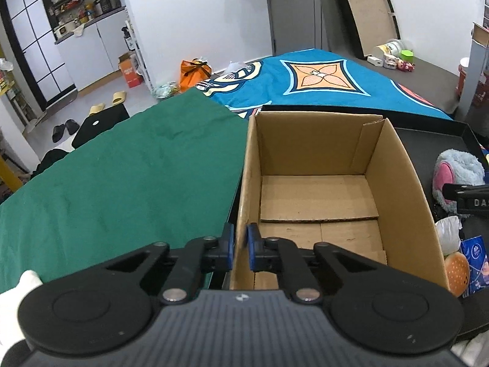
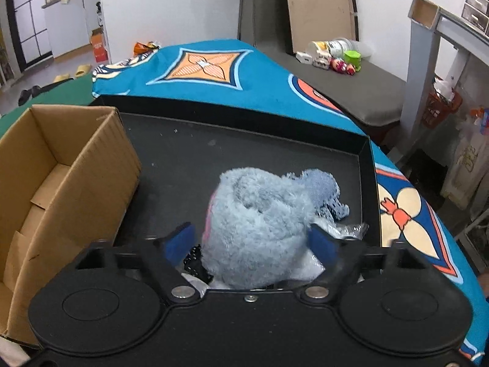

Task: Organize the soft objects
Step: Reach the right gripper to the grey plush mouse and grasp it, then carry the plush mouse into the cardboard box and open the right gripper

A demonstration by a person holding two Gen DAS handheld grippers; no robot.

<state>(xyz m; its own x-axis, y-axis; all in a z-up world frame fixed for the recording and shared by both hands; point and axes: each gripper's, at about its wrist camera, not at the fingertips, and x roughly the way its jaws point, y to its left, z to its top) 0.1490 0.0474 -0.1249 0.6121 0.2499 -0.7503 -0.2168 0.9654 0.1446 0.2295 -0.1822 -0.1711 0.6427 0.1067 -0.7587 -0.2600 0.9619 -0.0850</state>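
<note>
the left gripper (image 1: 240, 246) pinches the box (image 1: 247, 165) wall narrow at lower centre, steadying it. the right gripper (image 2: 253, 240) spreads wide around the plush (image 2: 259, 226) in the tray (image 2: 365, 153), centre frame; it should close gently on the bulk, clear of the mesh beneath.

The left tool (image 1: 240, 246) is pinched nearly closed, while the right tool (image 2: 253, 241) is spread wide.

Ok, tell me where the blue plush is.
In the right wrist view, the blue plush sits in the black tray, between the right gripper's open fingers, right of the cardboard box.
</note>
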